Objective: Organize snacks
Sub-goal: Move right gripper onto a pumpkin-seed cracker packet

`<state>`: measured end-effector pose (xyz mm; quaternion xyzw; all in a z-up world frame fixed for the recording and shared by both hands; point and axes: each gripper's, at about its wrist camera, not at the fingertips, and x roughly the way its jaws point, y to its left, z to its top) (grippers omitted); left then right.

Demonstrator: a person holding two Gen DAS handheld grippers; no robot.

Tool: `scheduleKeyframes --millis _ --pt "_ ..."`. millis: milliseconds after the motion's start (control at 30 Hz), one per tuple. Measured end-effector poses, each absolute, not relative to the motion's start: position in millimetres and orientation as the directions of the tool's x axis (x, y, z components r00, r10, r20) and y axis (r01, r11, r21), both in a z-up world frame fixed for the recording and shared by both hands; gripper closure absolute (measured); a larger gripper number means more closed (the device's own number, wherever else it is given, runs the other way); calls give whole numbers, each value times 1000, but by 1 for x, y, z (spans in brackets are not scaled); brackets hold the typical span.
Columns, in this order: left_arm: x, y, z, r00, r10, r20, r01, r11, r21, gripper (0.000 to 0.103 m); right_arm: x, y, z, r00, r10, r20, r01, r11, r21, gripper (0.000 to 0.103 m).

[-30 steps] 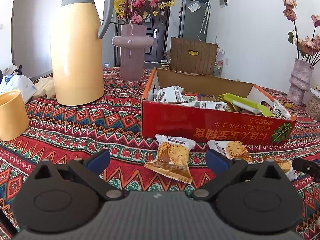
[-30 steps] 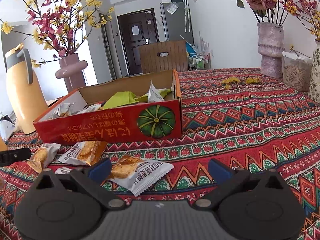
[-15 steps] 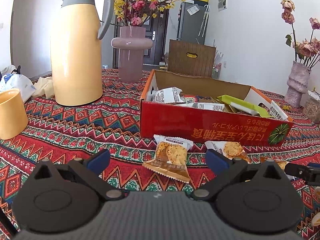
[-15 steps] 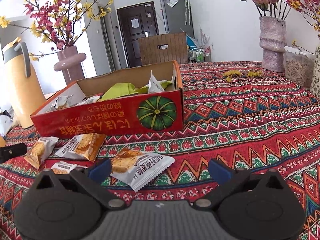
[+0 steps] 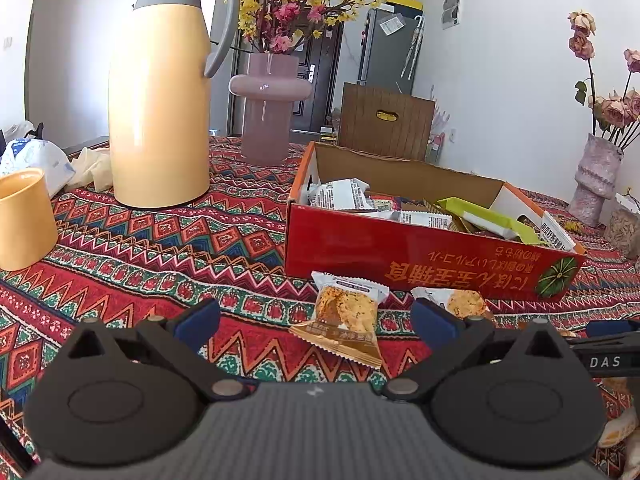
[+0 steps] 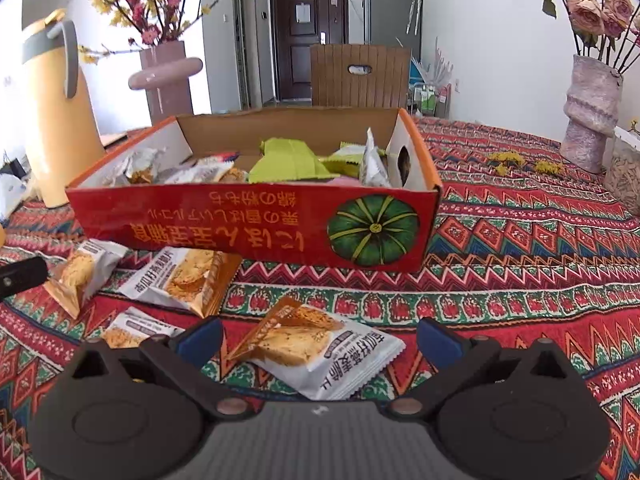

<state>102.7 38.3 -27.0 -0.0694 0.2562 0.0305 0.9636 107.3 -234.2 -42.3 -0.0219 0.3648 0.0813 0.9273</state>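
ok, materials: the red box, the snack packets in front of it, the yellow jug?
Red box: corrugated cardboard by the look, glossy red print outside, raw brown inside walls.
Snack packets: thin plastic film, likely; crinkled, shiny, serrated sealed ends.
Yellow jug: smooth semi-gloss shell with soft highlights, painted metal or plastic, can't tell; grey handle looks like plastic.

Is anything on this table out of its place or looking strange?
Yes. Four snack packets lie loose on the tablecloth in front of the red box, not inside it with the others; the nearest packet lies between the fingers of the open right gripper. Yellow petals are scattered near the grey vase.
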Motion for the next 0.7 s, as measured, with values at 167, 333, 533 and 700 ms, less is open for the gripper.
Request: scheduleKeyframes --millis 167,333,533,700 --pt "100 40 -27 870 14 -492 -89 988 -130 0 114 -230 -53 702 112 -703 -153 988 5 0" --pt "98 40 -27 872 8 -489 -88 986 -140 0 113 -231 -55 709 112 -696 -151 989 5 0" --pt "98 41 -27 872 8 -490 -90 986 -143 0 116 -229 -54 698 131 -704 -185 983 0 0" --pt "97 41 -27 871 6 -492 -87 986 -141 0 111 -231 -53 702 145 -697 -196 981 6 3"
